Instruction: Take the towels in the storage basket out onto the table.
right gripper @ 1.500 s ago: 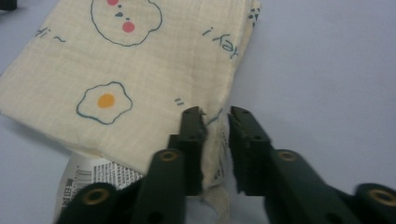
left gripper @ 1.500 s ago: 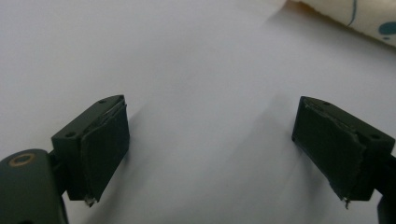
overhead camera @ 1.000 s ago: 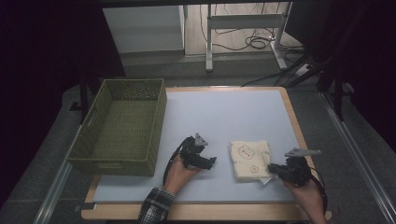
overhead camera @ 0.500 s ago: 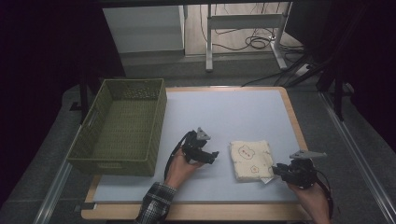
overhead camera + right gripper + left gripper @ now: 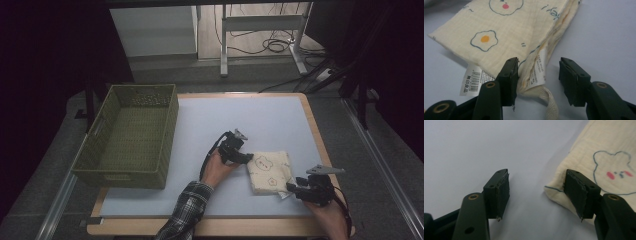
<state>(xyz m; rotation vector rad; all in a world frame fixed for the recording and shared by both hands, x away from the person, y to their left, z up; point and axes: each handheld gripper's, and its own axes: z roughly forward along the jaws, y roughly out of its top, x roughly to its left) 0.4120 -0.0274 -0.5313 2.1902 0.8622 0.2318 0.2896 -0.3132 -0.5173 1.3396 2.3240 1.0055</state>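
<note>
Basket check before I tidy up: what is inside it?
The green basket shows a bare woven floor, nothing lying on it. Its near wall hides the strip just behind it.

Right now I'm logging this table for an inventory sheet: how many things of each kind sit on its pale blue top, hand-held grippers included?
Folded cream cloth printed with bears and fried eggs: 1
Olive-green woven basket: 1
Black two-jaw grippers: 2, left and right, both with jaws apart at the cloth's edges
Total: 4
</note>
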